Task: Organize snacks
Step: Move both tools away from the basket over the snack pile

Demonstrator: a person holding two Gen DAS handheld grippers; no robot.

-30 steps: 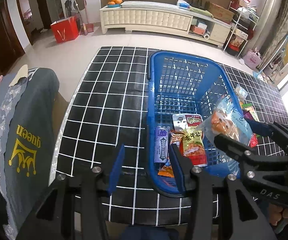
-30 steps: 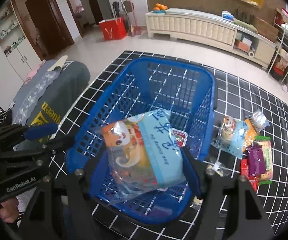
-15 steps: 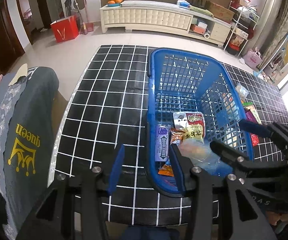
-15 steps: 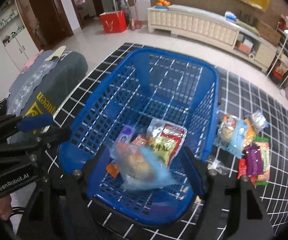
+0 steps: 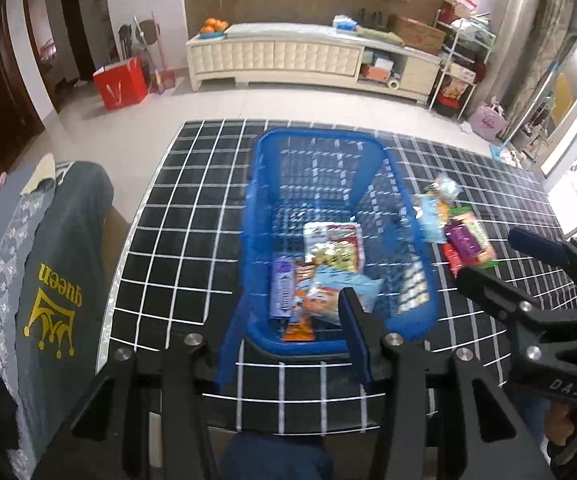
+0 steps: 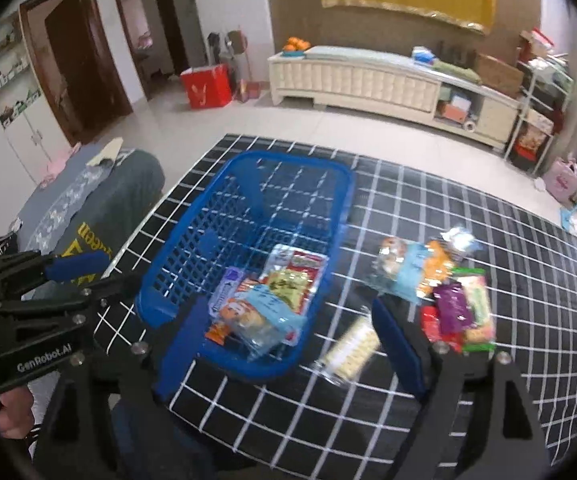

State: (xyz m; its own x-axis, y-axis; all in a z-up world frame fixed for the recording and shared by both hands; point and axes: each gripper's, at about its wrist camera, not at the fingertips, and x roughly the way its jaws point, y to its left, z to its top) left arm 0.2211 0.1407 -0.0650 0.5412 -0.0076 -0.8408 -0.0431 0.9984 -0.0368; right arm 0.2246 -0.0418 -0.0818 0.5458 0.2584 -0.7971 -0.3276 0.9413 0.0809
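1. Snack packets fill the near end of a blue plastic lattice basket (image 6: 248, 216) standing on a black table with a white grid pattern (image 6: 468, 220).
2. Topmost in the basket lies a clear bag with a pale blue label and an orange cartoon print (image 6: 260, 316), crumpled and tilted. Beside it lie a purple-and-white wrapper (image 6: 224, 286), a yellow-green packet (image 6: 288, 284) and a red-and-white packet (image 6: 300, 258).
3. More snacks sit in a loose heap (image 6: 444, 292) on the table, just right of the basket: a second pale blue bag, an orange one, a purple pack, green and red ones.
4. A clear pack of pale biscuits (image 6: 348, 350) lies alone near the basket's near right corner, blurred.
5. Right gripper (image 6: 288, 344): jaws opening wide, nothing pressed between the blue pads; the basket's near end shows through the gap.
6. Left gripper (image 5: 288, 332): jaws at a moderate gap, holding nothing, poised above the basket's near rim.
7. A grey cloth with a yellow crown print (image 5: 48, 292) lies left of the table.
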